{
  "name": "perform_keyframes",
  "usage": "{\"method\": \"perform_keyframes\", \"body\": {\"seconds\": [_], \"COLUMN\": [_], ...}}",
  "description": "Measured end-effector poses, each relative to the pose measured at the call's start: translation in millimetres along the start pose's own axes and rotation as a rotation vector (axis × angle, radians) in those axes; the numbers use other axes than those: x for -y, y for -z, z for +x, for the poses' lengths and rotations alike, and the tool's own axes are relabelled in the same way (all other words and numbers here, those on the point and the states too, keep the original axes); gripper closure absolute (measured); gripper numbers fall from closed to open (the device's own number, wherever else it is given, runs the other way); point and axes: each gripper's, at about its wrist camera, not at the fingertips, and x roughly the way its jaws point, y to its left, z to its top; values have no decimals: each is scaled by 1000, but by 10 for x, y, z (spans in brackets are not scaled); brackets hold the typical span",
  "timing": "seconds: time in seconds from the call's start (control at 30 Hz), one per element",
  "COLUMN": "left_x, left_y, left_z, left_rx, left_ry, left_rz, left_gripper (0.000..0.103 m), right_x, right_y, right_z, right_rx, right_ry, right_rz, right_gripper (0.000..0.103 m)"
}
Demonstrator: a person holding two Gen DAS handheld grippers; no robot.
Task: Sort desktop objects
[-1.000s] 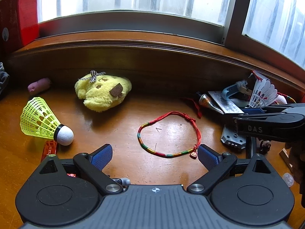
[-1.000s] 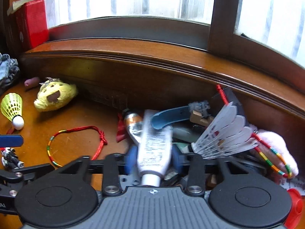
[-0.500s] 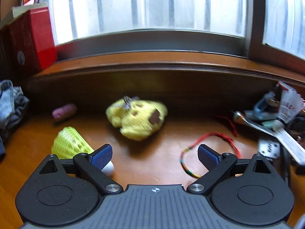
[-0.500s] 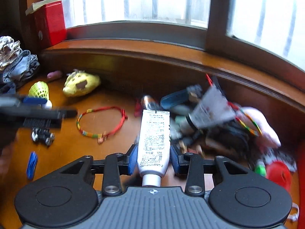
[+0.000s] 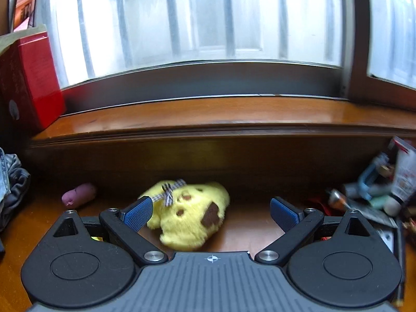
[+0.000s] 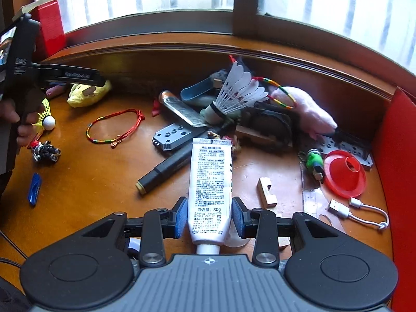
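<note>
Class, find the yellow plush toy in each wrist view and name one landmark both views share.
Left wrist view: yellow plush toy sits bottom centre, just beyond the open left claw.
Right wrist view: the toy lies upper left, partly behind the other handheld device.
Shared landmark: the red box on the window sill.

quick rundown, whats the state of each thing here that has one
right tongs: shut on the white tube
white tube: held, cap on
left tongs: open, empty
yellow plush: lying on the desk
black marker: capped, lying flat
white cable: unplugged
</note>
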Motion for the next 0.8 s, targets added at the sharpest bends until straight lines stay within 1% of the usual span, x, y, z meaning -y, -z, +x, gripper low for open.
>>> {"method": "perform_keyframes", "body": {"seconds": [0.03, 0.17, 0.2, 0.33, 0.47, 0.57, 0.63, 0.73, 0.8], "left_x": [6, 107, 147, 257, 288, 395, 508, 636, 654], "left_y": [36, 265, 313, 459, 490, 485, 482, 478, 480], "left_z": [-38, -196, -231, -354, -436, -453, -457, -487, -485], "left_rx": [-4, -28, -34, -44, -33, -34, -32, -19, -20], "left_ry": [14, 121, 137, 175, 206, 253, 281, 287, 289], "left_rz": [7, 51, 62, 77, 90, 89, 111, 140, 137], "left_gripper": [5, 5, 5, 5, 5, 5, 5, 5, 5], "right_x": [4, 5, 1, -31, -44, -39, -32, -23, -42], "right_y": [6, 33, 33, 29, 30, 38, 50, 49, -16], "right_z": [-3, 21, 28, 24, 11, 3, 8, 0, -22], "right_rx": [1, -7, -7, -6, -3, -3, -3, 6, 27], "right_ry": [2, 2, 4, 10, 13, 18, 21, 29, 23], "right_rz": [5, 23, 22, 13, 10, 16, 19, 19, -8], "right_gripper": [64, 64, 64, 64, 63, 62, 62, 62, 62]}}
